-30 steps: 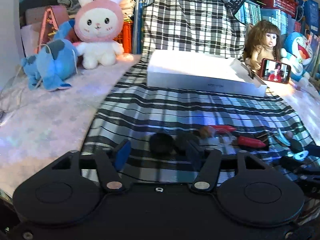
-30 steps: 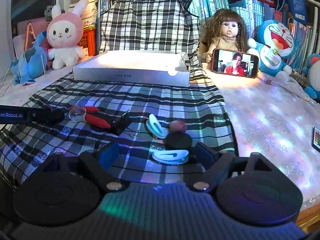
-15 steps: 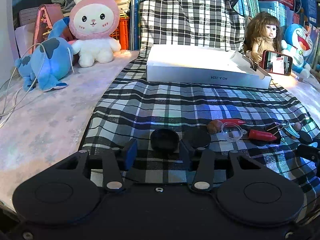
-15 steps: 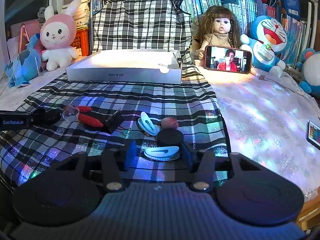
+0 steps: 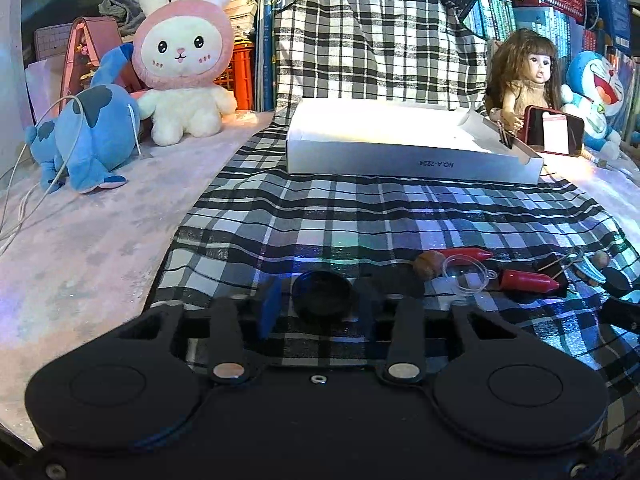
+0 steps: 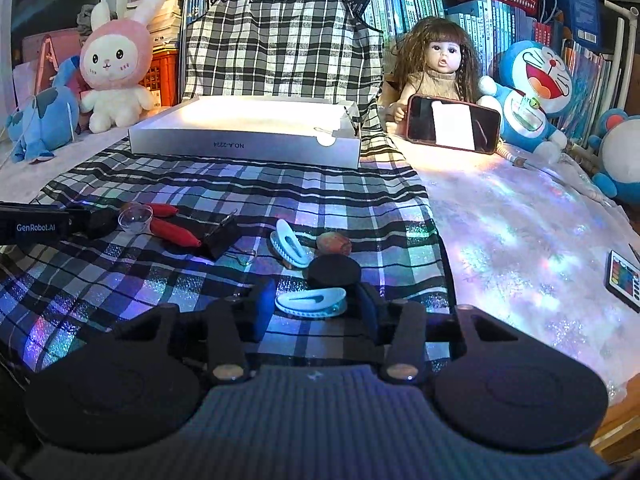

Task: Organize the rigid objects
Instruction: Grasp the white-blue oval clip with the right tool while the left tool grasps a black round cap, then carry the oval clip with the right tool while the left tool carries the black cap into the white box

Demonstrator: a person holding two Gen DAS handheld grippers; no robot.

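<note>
My left gripper (image 5: 320, 300) has its jaws close around a round black cap (image 5: 322, 294) on the checked cloth. A second black disc (image 5: 396, 284) lies just right of it. My right gripper (image 6: 310, 304) has its jaws close around a white-blue hair clip (image 6: 310, 302). Another black disc (image 6: 334, 272), a second clip (image 6: 290, 244) and a brown nut (image 6: 334, 242) lie just beyond. Two red pieces (image 6: 174, 232), a clear dome (image 6: 136, 218) and a black binder clip (image 6: 220, 236) lie to the left. A white open box (image 6: 244, 136) stands further back.
A pink bunny (image 5: 184, 56) and a blue plush (image 5: 84, 128) sit at the back left. A doll (image 6: 434, 68) props a phone (image 6: 452, 124); a Doraemon plush (image 6: 532, 92) sits to its right. A remote (image 6: 624, 274) lies at the right edge.
Both grippers have narrowed their jaws and moved forward: the left around the black cap, the right around the white-blue hair clip. The objects on the cloth have not moved.
</note>
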